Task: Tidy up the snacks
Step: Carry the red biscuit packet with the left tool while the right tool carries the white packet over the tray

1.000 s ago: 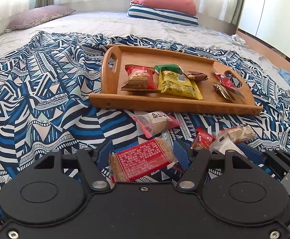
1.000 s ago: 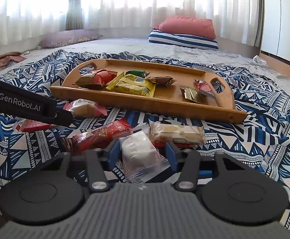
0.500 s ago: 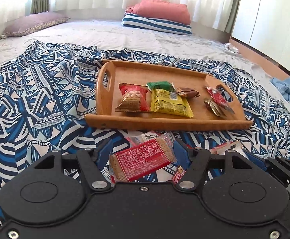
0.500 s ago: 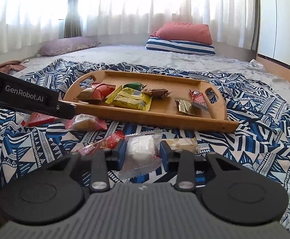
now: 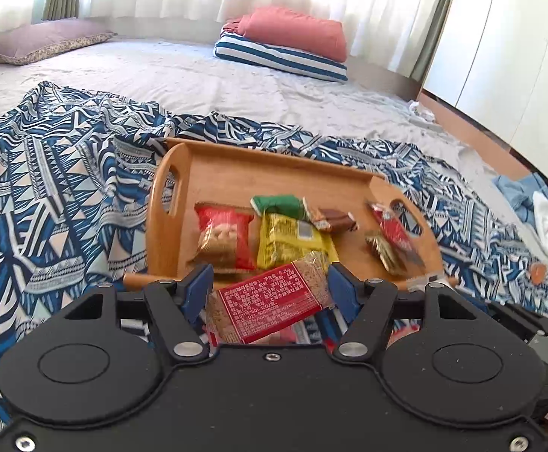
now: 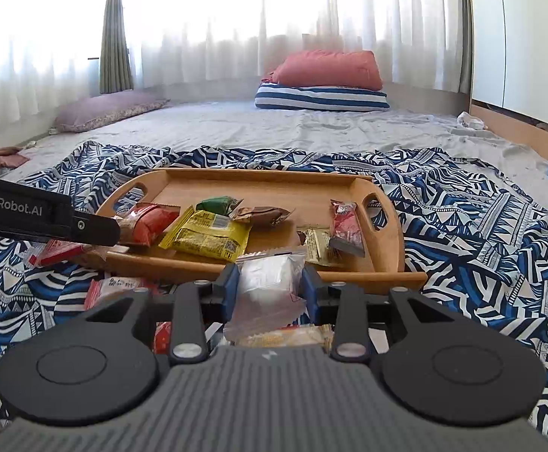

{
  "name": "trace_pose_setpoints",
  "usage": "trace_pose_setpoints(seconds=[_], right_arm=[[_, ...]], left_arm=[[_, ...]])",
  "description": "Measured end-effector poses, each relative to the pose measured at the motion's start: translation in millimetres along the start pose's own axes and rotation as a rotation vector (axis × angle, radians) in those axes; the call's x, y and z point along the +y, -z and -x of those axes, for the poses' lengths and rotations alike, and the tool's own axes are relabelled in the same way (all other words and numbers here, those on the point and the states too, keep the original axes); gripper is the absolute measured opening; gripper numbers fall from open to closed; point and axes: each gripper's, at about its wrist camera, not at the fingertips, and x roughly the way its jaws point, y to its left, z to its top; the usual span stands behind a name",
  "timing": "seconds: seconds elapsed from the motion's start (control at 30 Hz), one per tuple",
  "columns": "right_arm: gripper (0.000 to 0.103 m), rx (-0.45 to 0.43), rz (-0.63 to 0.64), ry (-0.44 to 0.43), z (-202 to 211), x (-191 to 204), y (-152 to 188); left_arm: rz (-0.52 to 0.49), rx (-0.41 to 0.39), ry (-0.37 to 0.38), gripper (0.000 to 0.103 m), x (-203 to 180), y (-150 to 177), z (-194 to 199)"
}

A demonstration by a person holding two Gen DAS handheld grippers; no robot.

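Now both packets had left the blanket (image 5: 67, 188): left gripper (image 5: 270, 282) pinching the red cracker pack (image 5: 270, 307), right gripper (image 6: 270, 282), freshly tightened, apparently clamping the white sachet (image 6: 270, 282), both nearing the tray (image 6: 394, 233).

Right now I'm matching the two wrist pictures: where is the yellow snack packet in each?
Left wrist: yellow snack packet mid-picture, on the wooden tray, just beyond the tool's fingers.
Right wrist: yellow snack packet left of centre, on the tray's near side.
Shared landmark: green packet right behind it.
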Motion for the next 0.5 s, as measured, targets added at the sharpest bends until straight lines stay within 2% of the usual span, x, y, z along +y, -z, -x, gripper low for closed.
trace_pose_setpoints(seconds=[0.27,0.5], right_arm=[[0.040,0.035,-0.042,-0.003,-38,-13,-20],[0.040,0.062,0.022,-0.003,-75,-7,-30]], left_arm=[[0.026,-0.024,-0.010,0.065,13,-52,-41],[-0.006,-0.018,-0.094,0.065,17,-84,-96]])
